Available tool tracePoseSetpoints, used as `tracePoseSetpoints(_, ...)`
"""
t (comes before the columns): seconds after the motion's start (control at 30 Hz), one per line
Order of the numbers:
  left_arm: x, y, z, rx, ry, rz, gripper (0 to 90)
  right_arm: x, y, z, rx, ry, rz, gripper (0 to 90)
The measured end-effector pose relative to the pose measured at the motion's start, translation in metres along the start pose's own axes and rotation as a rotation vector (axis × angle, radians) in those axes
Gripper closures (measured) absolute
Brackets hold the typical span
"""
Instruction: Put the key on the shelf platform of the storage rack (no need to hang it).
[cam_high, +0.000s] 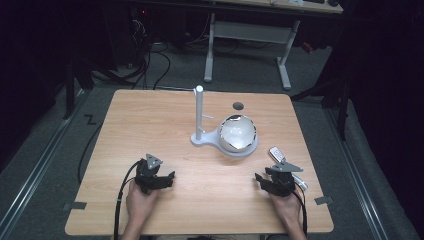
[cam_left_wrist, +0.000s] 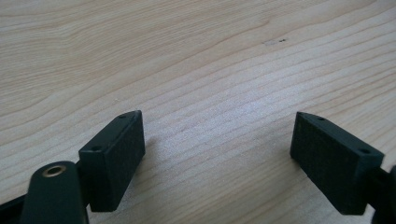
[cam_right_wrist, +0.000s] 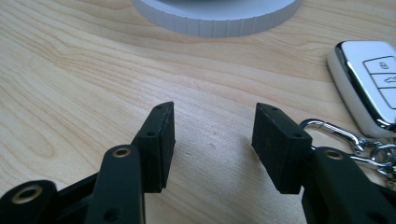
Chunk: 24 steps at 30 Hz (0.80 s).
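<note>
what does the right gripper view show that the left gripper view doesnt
Only the right gripper view has the car key fob, its metal clasp and ring, and the white round base at the top edge, ahead of the right tongs. Only the left gripper view has the left tongs, set wider apart over bare wood. Both show open black jaws above the wooden table.

Count was: one wooden table (cam_high: 150, 115), one white stand (cam_high: 199, 120) with post, one white bowl (cam_high: 238, 132), one car key fob (cam_right_wrist: 369, 79), two grippers — left (cam_high: 161, 178), right (cam_high: 267, 181).
</note>
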<state>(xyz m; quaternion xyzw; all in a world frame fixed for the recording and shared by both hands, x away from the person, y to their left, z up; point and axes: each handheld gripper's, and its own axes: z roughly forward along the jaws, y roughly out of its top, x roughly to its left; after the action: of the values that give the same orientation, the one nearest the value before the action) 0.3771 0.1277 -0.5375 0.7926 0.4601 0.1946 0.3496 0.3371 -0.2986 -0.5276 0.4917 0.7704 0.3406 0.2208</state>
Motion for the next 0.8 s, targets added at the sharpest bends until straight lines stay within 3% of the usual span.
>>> tracePoseSetpoints(0.8, 0.0, 0.0, 0.0, 0.001, 0.0, 0.001, 18.2, -0.013, -0.004, -0.02, -0.04, -0.011, 0.048, 51.3)
